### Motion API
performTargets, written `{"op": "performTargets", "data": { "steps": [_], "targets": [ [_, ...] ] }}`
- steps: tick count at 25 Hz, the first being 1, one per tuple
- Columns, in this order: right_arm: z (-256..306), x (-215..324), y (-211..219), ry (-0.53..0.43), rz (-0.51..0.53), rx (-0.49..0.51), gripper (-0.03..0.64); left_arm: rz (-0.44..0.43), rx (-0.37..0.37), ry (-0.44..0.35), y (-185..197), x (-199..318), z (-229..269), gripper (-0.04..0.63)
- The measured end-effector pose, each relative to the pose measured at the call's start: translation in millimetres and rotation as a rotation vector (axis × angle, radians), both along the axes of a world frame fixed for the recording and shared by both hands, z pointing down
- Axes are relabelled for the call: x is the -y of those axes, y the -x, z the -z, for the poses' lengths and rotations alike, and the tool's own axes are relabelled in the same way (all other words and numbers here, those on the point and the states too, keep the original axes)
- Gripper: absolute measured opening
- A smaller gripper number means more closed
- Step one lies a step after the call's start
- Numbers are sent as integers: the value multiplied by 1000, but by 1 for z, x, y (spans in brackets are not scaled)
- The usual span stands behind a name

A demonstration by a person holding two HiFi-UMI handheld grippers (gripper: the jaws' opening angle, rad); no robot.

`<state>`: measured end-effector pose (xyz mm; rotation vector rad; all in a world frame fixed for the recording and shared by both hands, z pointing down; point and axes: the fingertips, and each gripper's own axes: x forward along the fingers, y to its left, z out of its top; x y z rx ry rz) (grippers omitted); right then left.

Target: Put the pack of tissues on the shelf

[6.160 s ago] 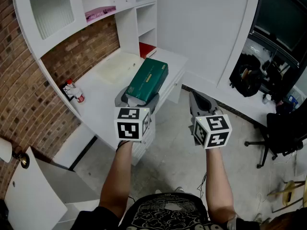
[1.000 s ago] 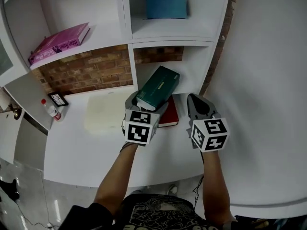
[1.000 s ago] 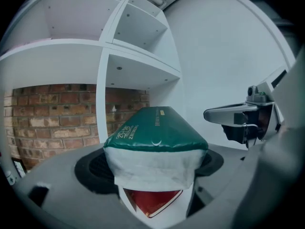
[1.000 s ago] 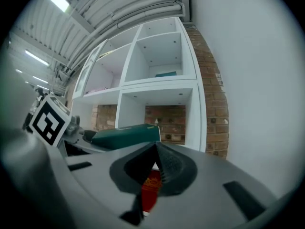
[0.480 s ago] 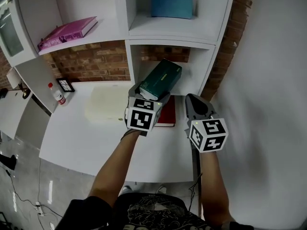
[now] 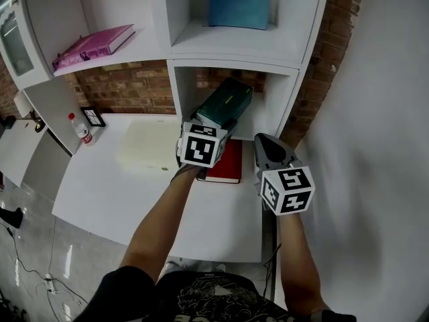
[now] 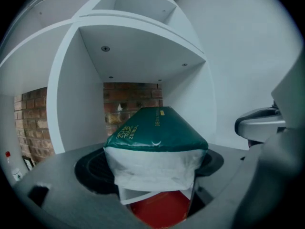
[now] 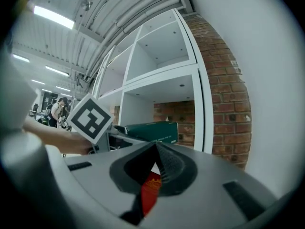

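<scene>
The right gripper (image 8: 156,147) has its jaws closed tip to tip, with nothing between them. In the gap below them shows a red cover, perhaps a book (image 8: 150,191). Beyond, the left gripper (image 8: 119,130), marker cube facing this way, clamps the green pack of tissues (image 8: 155,130) roughly level in front of the open lower compartment of the white shelf (image 8: 200,80). A brick wall (image 8: 228,109) runs up the shelf's right side. Far left, a person (image 8: 59,109) stands under ceiling lights.
</scene>
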<state>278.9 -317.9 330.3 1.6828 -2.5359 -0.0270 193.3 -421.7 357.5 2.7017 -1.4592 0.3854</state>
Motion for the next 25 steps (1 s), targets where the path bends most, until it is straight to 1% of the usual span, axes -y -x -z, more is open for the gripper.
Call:
{"op": "performTargets", "data": {
  "steps": [3, 10, 17, 25],
  "targets": [
    [-1, 6, -2, 1, 14, -7, 3, 8, -8, 18, -6, 13, -5, 451],
    [-7, 23, -7, 11, 33, -11, 3, 20, 13, 51, -15, 35, -18, 453],
    [-7, 35, -6, 7, 56, 1, 3, 24, 52, 91, -18, 42, -26, 459],
    [-7, 40, -5, 4, 80, 16, 3, 40, 67, 95, -20, 43, -31, 474]
  ]
}}
